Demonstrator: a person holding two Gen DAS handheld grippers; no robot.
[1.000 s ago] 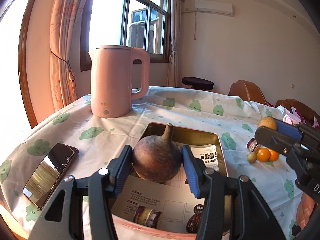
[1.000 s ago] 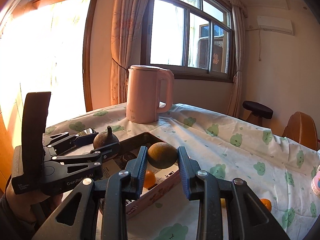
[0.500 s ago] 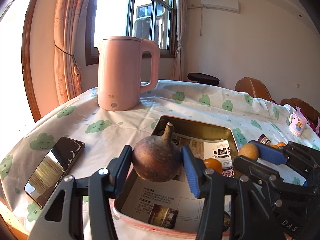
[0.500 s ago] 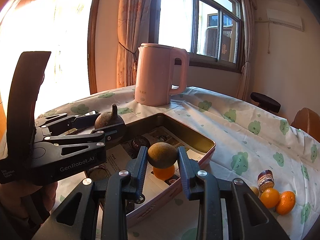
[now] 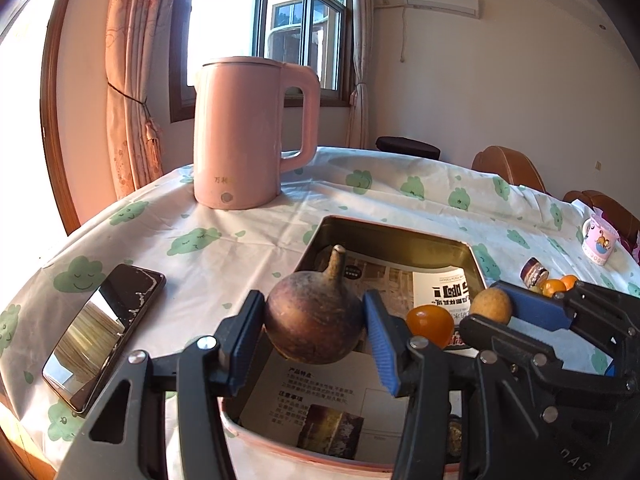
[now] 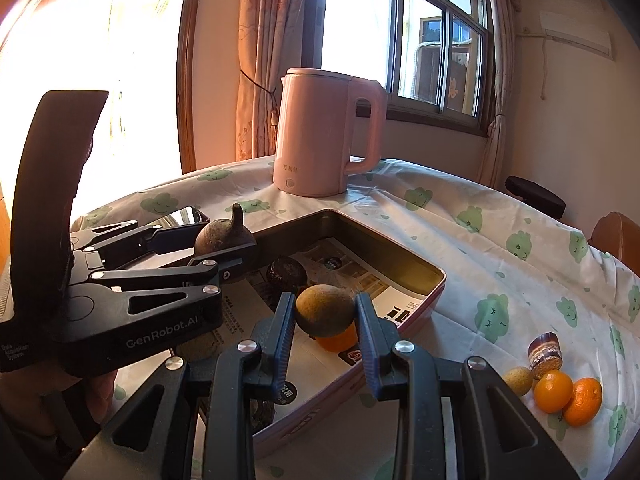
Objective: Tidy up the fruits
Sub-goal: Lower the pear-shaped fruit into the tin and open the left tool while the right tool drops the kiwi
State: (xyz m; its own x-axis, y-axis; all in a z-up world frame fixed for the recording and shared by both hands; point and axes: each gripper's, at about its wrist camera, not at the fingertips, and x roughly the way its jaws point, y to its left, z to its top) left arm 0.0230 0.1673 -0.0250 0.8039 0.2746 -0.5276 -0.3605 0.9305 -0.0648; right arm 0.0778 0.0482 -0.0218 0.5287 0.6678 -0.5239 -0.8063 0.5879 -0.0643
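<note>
My left gripper [image 5: 315, 322] is shut on a dark brown round fruit with a stalk [image 5: 314, 322], held above the near left part of the paper-lined metal tray [image 5: 394, 232]. My right gripper [image 6: 325, 314] is shut on a small tan round fruit [image 6: 325, 310] over the tray's [image 6: 434, 280] right side, just above an orange [image 6: 340, 342] lying inside. In the right wrist view the left gripper [image 6: 224, 246] and its stalked fruit [image 6: 222, 236] show at the left. A dark fruit [image 6: 286, 272] rests in the tray.
A pink kettle [image 5: 248, 136] stands behind the tray and a phone [image 5: 104, 332] lies left of it. Right of the tray are two oranges [image 6: 568, 394], a small tan fruit [image 6: 517, 380] and a small jar [image 6: 544, 354]. A mug [image 5: 599, 242] sits far right.
Both grippers came closer over the tray with their fruits; the right one dropped down and left until its tan fruit hangs just above the orange in the tray.
</note>
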